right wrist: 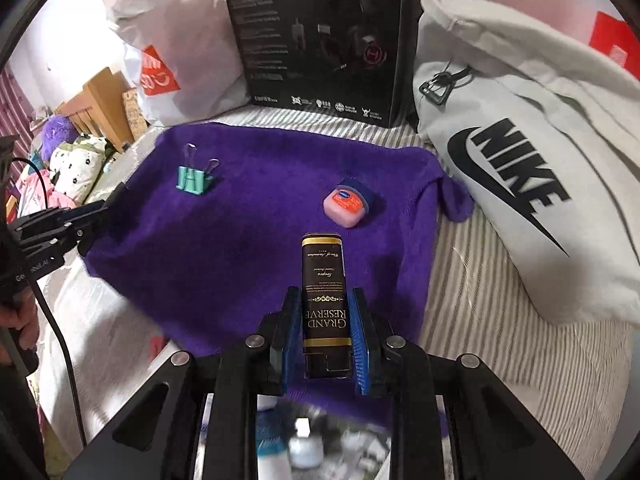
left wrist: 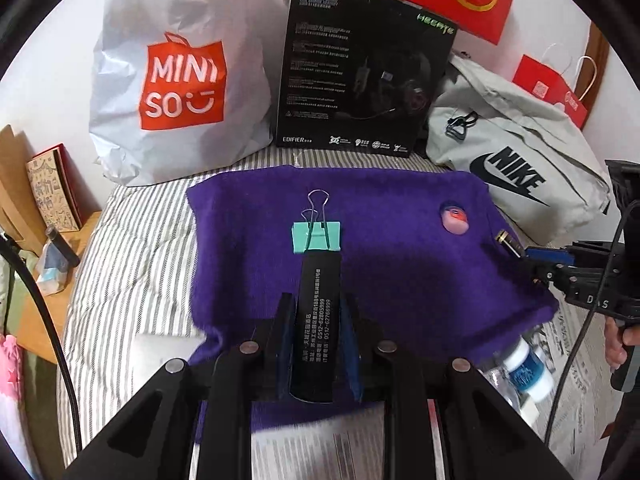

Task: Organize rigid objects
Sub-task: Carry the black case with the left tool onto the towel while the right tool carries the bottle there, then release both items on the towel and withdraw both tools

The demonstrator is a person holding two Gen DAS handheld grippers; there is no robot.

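The left gripper (left wrist: 318,312) is clamped on a slim black box (left wrist: 317,320) printed with white text; the box stands between the blue pads and projects forward toward 12 o'clock, over the purple towel (left wrist: 400,272). The right gripper (right wrist: 326,316) is clamped on a dark brown box (right wrist: 323,304) with gold bands and the words "GRAND RESERVE"; this box likewise projects toward 12 o'clock over the same towel.

In the left wrist view, a teal binder clip (left wrist: 316,236) lies on the towel just beyond the tip of the black box, its wire handles pointing to 12 o'clock. A small pink jar (left wrist: 454,220) with a blue lid lies on the towel at 2 o'clock from the black box, well apart from the clip. In the right wrist view, the jar lies just past the brown box tip at 1 o'clock, and the clip at 10 o'clock.

The towel rests on a striped bedsheet (left wrist: 132,240). Along the far edge, from 11 to 2 o'clock, stand a white MINISO bag (left wrist: 176,80), a black headset box (left wrist: 360,76) and a grey NIKE bag (left wrist: 516,168). A red gift bag (left wrist: 552,88) sits behind the NIKE bag. A plastic bottle (left wrist: 524,368) with a blue label lies at 4 o'clock in the left wrist view, blurred.
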